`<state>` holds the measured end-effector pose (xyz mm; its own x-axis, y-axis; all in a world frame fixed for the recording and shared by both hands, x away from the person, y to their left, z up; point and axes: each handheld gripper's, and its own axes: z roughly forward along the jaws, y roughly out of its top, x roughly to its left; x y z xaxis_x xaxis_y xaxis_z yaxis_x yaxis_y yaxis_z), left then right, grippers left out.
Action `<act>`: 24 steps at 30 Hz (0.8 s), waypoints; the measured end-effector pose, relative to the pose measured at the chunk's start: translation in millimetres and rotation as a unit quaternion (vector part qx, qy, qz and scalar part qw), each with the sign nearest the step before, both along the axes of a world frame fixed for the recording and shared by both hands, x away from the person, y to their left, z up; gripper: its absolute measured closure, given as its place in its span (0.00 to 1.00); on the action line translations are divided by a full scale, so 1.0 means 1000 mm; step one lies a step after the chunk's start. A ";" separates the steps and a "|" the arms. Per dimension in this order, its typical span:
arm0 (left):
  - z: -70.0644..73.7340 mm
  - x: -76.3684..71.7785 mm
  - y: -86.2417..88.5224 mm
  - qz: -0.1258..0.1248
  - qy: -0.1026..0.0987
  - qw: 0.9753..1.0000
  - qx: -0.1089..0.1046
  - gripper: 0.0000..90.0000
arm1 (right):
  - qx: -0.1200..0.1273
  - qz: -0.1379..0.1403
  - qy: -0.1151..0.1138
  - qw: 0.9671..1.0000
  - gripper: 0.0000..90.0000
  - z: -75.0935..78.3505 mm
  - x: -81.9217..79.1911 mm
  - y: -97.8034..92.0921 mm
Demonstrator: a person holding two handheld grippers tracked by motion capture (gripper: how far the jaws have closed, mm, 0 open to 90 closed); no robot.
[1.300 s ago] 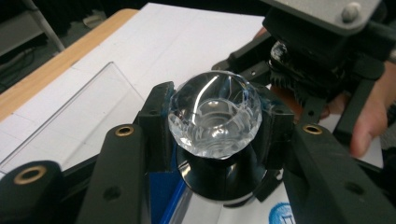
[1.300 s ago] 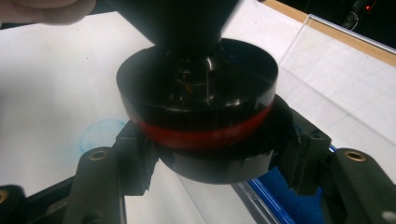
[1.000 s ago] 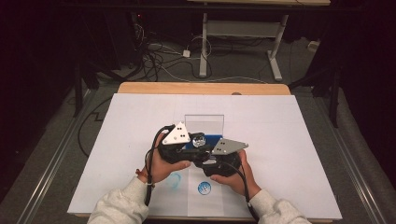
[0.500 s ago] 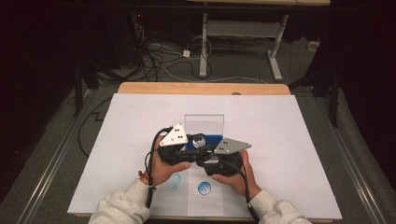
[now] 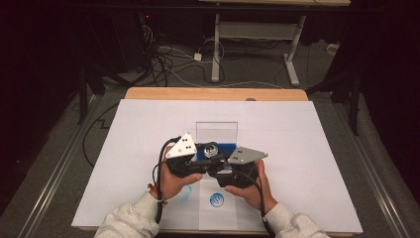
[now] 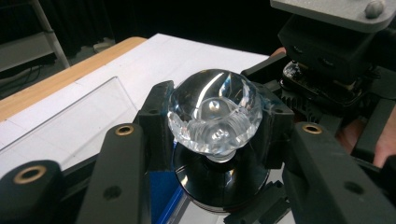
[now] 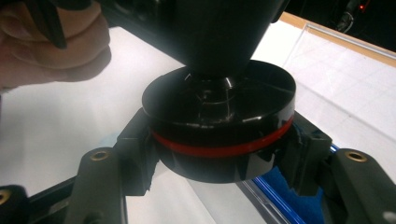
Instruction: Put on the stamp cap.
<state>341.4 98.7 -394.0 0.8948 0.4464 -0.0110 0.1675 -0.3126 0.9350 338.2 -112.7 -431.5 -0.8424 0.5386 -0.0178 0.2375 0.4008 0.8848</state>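
Note:
A clear faceted knob (image 6: 212,114) sits between the jaws of my left gripper (image 6: 215,122), which is shut on it. Just below the knob is a round black base (image 6: 219,182), joined to it by a short stem. In the right gripper view the same black base (image 7: 219,126) carries a red band, and my right gripper (image 7: 219,158) is shut on its sides. From above, both grippers meet at mid-table: the left gripper (image 5: 200,154), the right gripper (image 5: 223,166), and the knob (image 5: 211,148) between them.
A white sheet (image 5: 297,148) covers the table, with a wooden edge (image 5: 213,93) at the far side. A clear plastic stand (image 5: 216,130) and a blue pad (image 5: 227,147) lie just beyond the grippers. A blue round mark (image 5: 216,200) is printed near the front edge.
The left gripper's grey plate has drifted slightly down and to the left. Both hands otherwise stay together at the same spot.

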 end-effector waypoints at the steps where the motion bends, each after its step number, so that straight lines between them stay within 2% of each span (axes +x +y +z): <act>1: 0.000 -0.001 0.001 0.001 -0.001 1.000 -0.004 0.61 | -0.001 -0.004 -0.006 1.000 0.43 0.001 -0.001 0.000; 2: -0.001 -0.002 0.001 0.004 0.000 1.000 -0.010 0.61 | -0.002 -0.003 -0.007 1.000 0.43 0.003 -0.002 0.000; 9: -0.005 -0.005 -0.002 0.010 -0.007 1.000 -0.013 0.61 | -0.003 -0.004 -0.002 1.000 0.43 0.000 -0.002 0.000; 12: -0.005 -0.001 0.000 0.002 0.007 1.000 -0.022 0.61 | -0.005 -0.005 -0.010 1.000 0.43 0.002 -0.002 0.000; 14: -0.007 0.000 0.000 -0.002 0.010 1.000 -0.017 0.61 | -0.011 0.005 -0.010 1.000 0.43 0.002 -0.002 0.000; 17: -0.006 -0.001 -0.001 0.000 0.005 1.000 -0.007 0.61 | -0.017 0.004 -0.010 1.000 0.43 0.000 -0.002 0.001; 19: -0.006 -0.002 -0.001 0.001 0.006 1.000 -0.013 0.61 | -0.020 0.001 -0.017 1.000 0.43 0.002 -0.002 0.001; 24: -0.006 -0.004 -0.004 0.003 -0.004 1.000 -0.004 0.61 | -0.017 0.005 -0.006 1.000 0.43 0.002 -0.002 0.001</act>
